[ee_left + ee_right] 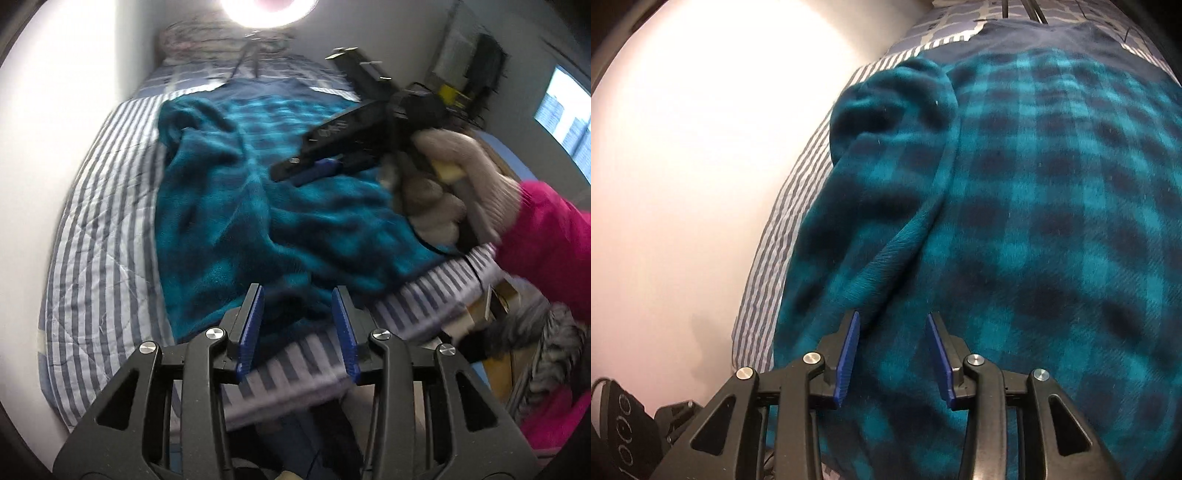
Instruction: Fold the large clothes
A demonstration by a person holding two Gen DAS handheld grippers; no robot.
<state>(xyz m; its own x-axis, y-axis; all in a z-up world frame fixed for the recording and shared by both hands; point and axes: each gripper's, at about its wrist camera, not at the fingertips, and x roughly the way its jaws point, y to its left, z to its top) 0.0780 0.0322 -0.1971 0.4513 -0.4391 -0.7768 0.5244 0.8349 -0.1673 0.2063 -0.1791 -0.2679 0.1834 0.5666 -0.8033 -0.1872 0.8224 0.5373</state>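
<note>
The left gripper [298,325] hung with jaws apart and empty over the near hem of the fleece [236,206], which lay lengthwise up the bed [92,229]. The right gripper [892,354], also parted and empty, hovered nearer, above its plaid middle. Soft, thick pile; 1 rumpled fold beyond.
</note>
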